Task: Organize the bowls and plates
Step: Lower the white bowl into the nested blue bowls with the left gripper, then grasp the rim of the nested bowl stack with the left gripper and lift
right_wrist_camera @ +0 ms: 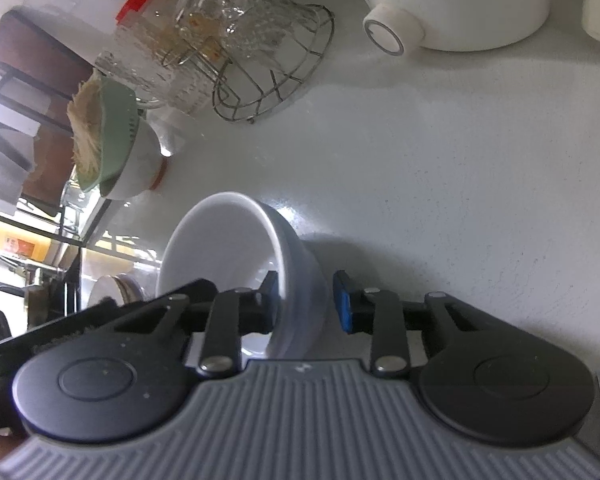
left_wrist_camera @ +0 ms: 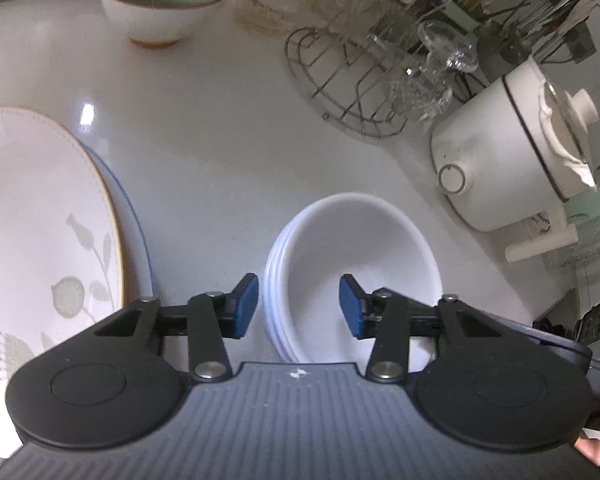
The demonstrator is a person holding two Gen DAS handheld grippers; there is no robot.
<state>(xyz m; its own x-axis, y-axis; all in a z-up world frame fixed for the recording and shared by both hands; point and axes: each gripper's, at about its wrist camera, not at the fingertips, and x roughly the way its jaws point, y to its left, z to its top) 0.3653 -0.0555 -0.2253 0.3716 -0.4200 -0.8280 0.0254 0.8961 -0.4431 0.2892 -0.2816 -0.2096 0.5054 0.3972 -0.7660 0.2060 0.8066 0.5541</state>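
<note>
On the bench point(left_wrist_camera: 228, 152), a plate point(left_wrist_camera: 40, 216) lies at nine o'clock of the left tool point(left_wrist_camera: 299, 306), which gapes open astride the rim of stacked bowls point(left_wrist_camera: 360, 264). The right tool point(right_wrist_camera: 305, 304) straddles one tilted bowl's point(right_wrist_camera: 236, 248) wall — grip uncertain. Glazed, slippery, brittle: pinch rims. Only the left view shows the plate.

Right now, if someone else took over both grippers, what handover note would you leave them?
Left gripper: open, its jaws straddling the near rim of the stack of white bowls on the counter.
Right gripper: open around the wall of a single white bowl, one finger inside, one outside, not clamped.
Done: some bowls nested; floral plate lies on a blue-rimmed plate.
Left: the single bowl probably joins the stack.
</note>
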